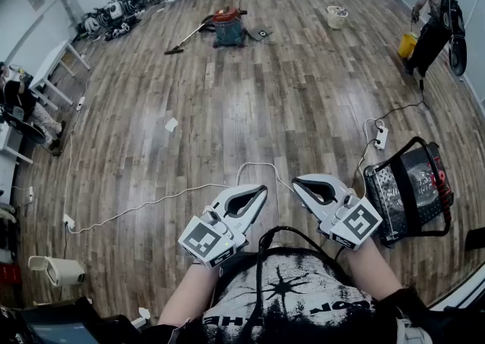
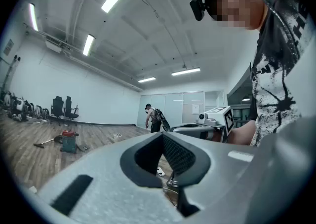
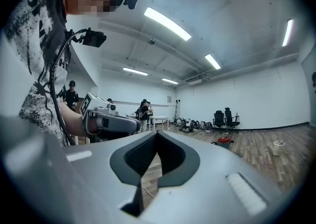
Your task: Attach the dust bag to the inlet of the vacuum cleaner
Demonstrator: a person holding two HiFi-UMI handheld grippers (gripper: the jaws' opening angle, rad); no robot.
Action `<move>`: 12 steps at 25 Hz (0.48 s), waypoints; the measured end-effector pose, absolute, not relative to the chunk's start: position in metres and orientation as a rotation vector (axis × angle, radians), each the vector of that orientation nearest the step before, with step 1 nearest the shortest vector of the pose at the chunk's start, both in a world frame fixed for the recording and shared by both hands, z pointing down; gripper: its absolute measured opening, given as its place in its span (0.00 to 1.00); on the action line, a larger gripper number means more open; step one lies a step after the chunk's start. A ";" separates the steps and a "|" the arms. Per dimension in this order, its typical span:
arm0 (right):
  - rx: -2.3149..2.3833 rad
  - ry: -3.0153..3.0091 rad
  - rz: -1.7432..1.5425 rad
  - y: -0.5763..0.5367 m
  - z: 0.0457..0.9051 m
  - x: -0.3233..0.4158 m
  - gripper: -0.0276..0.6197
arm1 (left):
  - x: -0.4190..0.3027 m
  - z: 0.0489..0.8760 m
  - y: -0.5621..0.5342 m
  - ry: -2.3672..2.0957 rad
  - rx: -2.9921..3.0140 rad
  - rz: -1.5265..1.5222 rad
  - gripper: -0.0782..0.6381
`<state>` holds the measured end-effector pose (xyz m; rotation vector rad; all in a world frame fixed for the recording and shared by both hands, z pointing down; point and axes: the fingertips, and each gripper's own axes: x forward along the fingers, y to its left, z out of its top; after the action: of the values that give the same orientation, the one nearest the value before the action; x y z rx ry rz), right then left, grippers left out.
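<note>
- Far up the wooden floor point(image 1: 288, 92), near its far edge, stands the vacuum cleaner point(image 1: 228, 29). It has a red top and a dark body, and its wand trails toward the floor's left edge. It is well apart from both grippers.
- The left gripper point(image 1: 260, 190) is held level just in front of the person's torso, its jaws pressed together with nothing between them.
- The right gripper point(image 1: 298, 182) sits beside it, the two tips near each other but apart, its jaws likewise closed and empty.
- A white cable point(image 1: 151, 202) runs over the floor from its left edge toward the grippers.
- A black case point(image 1: 409, 191) stands by the floor's right edge.
- A small white scrap point(image 1: 171, 124) lies mid-floor, too small to identify.
</note>
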<state>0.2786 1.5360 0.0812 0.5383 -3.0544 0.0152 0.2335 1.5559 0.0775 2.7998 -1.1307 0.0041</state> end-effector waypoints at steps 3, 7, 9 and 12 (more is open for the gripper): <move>0.542 -3.032 -0.002 1.537 0.082 0.278 0.05 | 0.233 0.076 1.557 -1.131 2.790 -0.007 0.11; 0.548 -3.022 -0.009 1.535 0.084 0.282 0.05 | 0.236 0.076 1.556 -1.136 2.781 -0.009 0.11; 0.547 -3.021 -0.015 1.534 0.084 0.284 0.05 | 0.239 0.076 1.555 -1.137 2.784 -0.004 0.11; 0.540 -3.020 -0.019 1.535 0.085 0.283 0.05 | 0.239 0.077 1.555 -1.138 2.782 0.000 0.11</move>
<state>0.2830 1.5348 0.0850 0.5402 -3.0199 -0.0193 0.2390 1.5552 0.0766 2.7818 -1.1380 0.0002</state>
